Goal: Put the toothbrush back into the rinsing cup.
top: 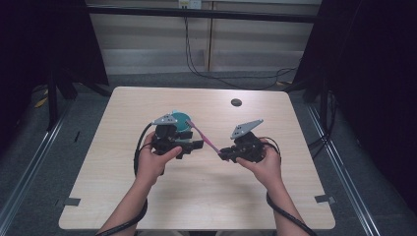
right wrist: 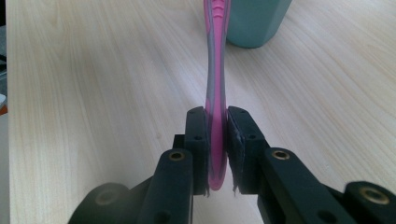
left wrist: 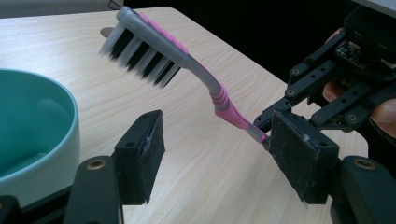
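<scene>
A pink and grey toothbrush (top: 204,137) is held above the table, its end clamped between the pads of my right gripper (top: 223,153), which is shut on the handle (right wrist: 215,70). The bristled head (left wrist: 140,46) points toward a teal cup (top: 181,119) standing on the table beside my left gripper (top: 189,145). In the left gripper view the jaws of my left gripper (left wrist: 217,140) stand apart with nothing pressed between the pads; the toothbrush handle (left wrist: 224,102) crosses just beyond them, and the cup's rim (left wrist: 70,116) is at the left. The right gripper (left wrist: 327,93) shows farther off.
The light wooden table (top: 196,196) has a small dark round hole (top: 236,102) near its far edge. Cables trail from both grippers along the person's forearms. Dark stands and floor rails flank the table on both sides.
</scene>
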The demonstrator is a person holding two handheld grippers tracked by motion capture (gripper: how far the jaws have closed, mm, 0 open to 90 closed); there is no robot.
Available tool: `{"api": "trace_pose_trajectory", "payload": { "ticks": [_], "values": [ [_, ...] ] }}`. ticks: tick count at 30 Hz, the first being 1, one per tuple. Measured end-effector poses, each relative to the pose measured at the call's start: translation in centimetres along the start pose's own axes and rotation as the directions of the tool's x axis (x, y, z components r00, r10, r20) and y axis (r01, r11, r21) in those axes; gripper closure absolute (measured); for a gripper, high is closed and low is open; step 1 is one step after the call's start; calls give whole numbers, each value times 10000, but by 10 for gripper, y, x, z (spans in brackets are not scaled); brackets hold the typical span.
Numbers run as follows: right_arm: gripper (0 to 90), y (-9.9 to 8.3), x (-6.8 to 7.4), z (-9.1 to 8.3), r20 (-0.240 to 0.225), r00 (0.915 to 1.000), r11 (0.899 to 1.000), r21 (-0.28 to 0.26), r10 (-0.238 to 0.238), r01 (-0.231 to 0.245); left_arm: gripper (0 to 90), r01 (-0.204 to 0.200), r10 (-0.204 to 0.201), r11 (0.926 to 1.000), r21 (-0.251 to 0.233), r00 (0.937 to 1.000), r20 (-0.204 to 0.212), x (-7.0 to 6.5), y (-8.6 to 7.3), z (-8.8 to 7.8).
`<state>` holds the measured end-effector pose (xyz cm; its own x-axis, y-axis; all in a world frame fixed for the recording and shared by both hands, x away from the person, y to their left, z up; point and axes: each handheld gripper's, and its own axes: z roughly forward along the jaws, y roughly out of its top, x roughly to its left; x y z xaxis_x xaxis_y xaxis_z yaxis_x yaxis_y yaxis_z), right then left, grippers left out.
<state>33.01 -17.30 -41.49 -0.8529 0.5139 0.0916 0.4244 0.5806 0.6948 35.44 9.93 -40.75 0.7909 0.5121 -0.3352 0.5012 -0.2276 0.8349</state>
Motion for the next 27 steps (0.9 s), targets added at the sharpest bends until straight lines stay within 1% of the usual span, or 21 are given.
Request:
{"api": "trace_pose_trajectory", "payload": {
  "ticks": [3, 5, 6, 9, 14, 17, 18, 20, 21, 22, 27],
  "values": [
    [791, 1, 0, 1, -4, 10000, 10000, -20, -41, 41, 374, 10, -10, 10000, -33, 10000, 66, 0, 0, 0],
    [791, 1, 0, 1, 6, 10000, 10000, 16, -85, 85, 375, 89, -88, 9998, -165, 10000, 31, 0, 0, 0],
    [791, 2, 1, 2, -12, 9999, 9999, 4, -124, 124, 393, 106, -106, 9998, -178, 9999, 27, 0, 1, -1],
    [791, 3, 2, 2, -29, 10000, 10000, -29, -76, 76, 399, 100, -100, 9998, -155, 10000, 3, 0, 1, -1],
    [790, 3, 2, 6, -95, 9998, 9999, -43, -167, 167, 430, 232, -231, 9997, -90, 9997, 122, 1, 3, 1],
    [790, 3, 2, 7, -109, 9998, 9998, -51, -170, 169, 447, 218, -217, 9997, -72, 9996, 154, 1, 4, 2],
    [790, 2, 2, 7, -111, 9998, 9999, -61, -143, 143, 454, 290, -287, 9995, -159, 9995, 165, 0, 4, 2],
    [791, 2, 2, 7, -133, 9998, 9999, -45, -151, 150, 461, 268, -265, 9995, -136, 9995, 186, 1, 5, 2],
    [791, 2, 2, 7, -124, 9998, 9999, -24, -157, 157, 470, 321, -317, 9993, -195, 9993, 176, 0, 5, 2],
    [790, 2, 2, 7, -129, 9998, 9999, -75, -128, 127, 491, 348, -342, 9992, -204, 9990, 277, 0, 6, 2],
    [791, 3, 3, 7, -108, 9998, 9998, -34, -194, 194, 523, 411, -400, 9986, -330, 9987, 319, -1, 7, 2]
  ]
}}
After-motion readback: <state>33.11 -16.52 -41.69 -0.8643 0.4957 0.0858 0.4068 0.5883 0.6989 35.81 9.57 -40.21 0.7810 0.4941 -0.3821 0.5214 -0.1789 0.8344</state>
